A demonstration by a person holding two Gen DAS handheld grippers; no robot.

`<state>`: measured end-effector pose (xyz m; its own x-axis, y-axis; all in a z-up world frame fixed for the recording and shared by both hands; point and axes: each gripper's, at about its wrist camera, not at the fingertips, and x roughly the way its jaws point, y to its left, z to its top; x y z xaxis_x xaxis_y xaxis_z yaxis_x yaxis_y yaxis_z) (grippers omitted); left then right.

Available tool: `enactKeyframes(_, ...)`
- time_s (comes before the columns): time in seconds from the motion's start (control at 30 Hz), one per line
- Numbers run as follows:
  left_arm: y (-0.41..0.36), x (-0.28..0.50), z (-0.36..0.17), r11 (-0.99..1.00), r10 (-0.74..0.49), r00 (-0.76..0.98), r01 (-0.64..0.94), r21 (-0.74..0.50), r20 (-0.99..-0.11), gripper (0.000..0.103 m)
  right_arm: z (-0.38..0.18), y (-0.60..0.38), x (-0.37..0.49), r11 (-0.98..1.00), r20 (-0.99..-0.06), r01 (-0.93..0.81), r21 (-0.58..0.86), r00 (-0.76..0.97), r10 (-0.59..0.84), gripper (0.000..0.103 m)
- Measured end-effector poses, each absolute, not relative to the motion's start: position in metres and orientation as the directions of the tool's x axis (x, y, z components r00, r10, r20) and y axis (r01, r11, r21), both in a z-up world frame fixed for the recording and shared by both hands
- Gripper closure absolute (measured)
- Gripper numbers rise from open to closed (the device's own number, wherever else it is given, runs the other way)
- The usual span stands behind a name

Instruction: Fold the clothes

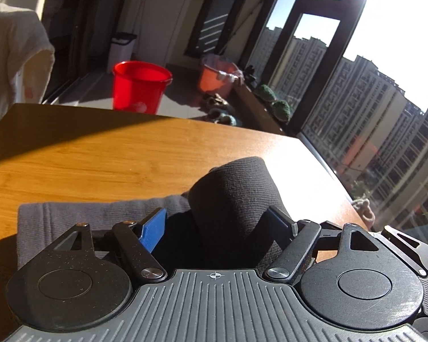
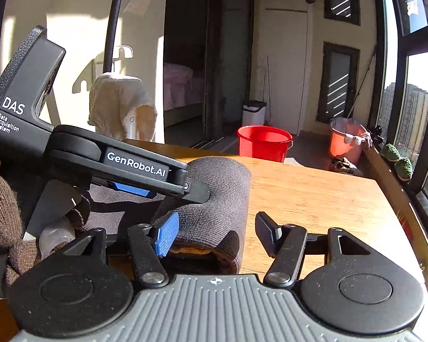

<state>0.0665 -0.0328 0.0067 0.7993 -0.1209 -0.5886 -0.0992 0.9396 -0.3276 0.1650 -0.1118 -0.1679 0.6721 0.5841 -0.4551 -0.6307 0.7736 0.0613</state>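
Dark knit garment (image 1: 231, 193) bulging up, hiding left gripper (image 1: 219, 225) fingertips

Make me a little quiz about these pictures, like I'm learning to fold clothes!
1. True or false: the right tongs are open.
2. What sits between the fingers of the left tongs? A) the dark cloth B) a spoon C) nothing
3. What colour is the bucket on the floor just past the wooden table?

Key: 1 true. 2 A. 3 red.
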Motion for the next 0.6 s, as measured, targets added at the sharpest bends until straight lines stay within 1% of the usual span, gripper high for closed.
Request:
enactKeyframes(0.1,-0.032,0.066,0.007,0.942,-0.119,0.799,-0.097,-0.323,-0.589,0.021,-0.185,-0.136,0.195,0.731,-0.481,-0.559,0.391,0.553,0.681,0.031)
enactKeyframes(0.17,-0.032,0.066,0.007,0.941,-0.121,0.798,-0.097,-0.325,-0.590,0.020,-0.201,-0.148,0.210,0.661,-0.464,-0.479,0.577,0.474,0.748,0.031)
enactKeyframes(0.2,-0.032,0.066,0.007,0.940,-0.121,0.798,-0.099,-0.327,-0.590,0.020,-0.206,-0.151,0.214,0.647,-0.459,-0.446,0.618,0.462,0.758,0.035)
enactKeyframes(0.23,-0.031,0.066,0.007,0.939,-0.121,0.798,-0.100,-0.328,-0.590,0.019,-0.210,-0.154,0.215,0.636,-0.454,-0.424,0.645,0.457,0.765,0.042)
enactKeyframes(0.27,-0.031,0.065,0.008,0.940,-0.119,0.801,-0.101,-0.327,-0.587,0.019,-0.210,-0.156,0.214,0.637,-0.451,-0.424,0.643,0.463,0.763,0.046)
enactKeyframes(0.3,-0.031,0.064,0.010,0.940,-0.115,0.805,-0.101,-0.326,-0.583,0.019,-0.208,-0.157,0.213,0.643,-0.450,-0.432,0.632,0.471,0.758,0.053)
enactKeyframes(0.37,-0.031,0.060,0.017,0.944,-0.101,0.817,-0.101,-0.313,-0.567,0.019,-0.196,-0.149,0.205,0.693,-0.467,-0.497,0.523,0.513,0.720,0.057)
enactKeyframes(0.43,-0.032,0.055,0.025,0.949,-0.085,0.830,-0.101,-0.299,-0.551,0.019,-0.182,-0.134,0.191,0.746,-0.475,-0.576,0.335,0.580,0.661,0.058)
enactKeyframes(0.47,-0.030,0.052,0.031,0.947,-0.085,0.840,-0.099,-0.305,-0.536,0.017,-0.177,-0.123,0.183,0.757,-0.477,-0.611,0.230,0.608,0.635,0.058)
enactKeyframes(0.57,-0.028,0.047,0.043,0.944,-0.088,0.859,-0.090,-0.318,-0.504,0.010,-0.173,-0.090,0.154,0.733,-0.464,-0.678,-0.056,0.668,0.582,0.058)
enactKeyframes(0.6,-0.029,0.048,0.044,0.948,-0.079,0.858,-0.093,-0.303,-0.508,0.010,-0.174,-0.080,0.142,0.711,-0.451,-0.686,-0.155,0.690,0.566,0.058)
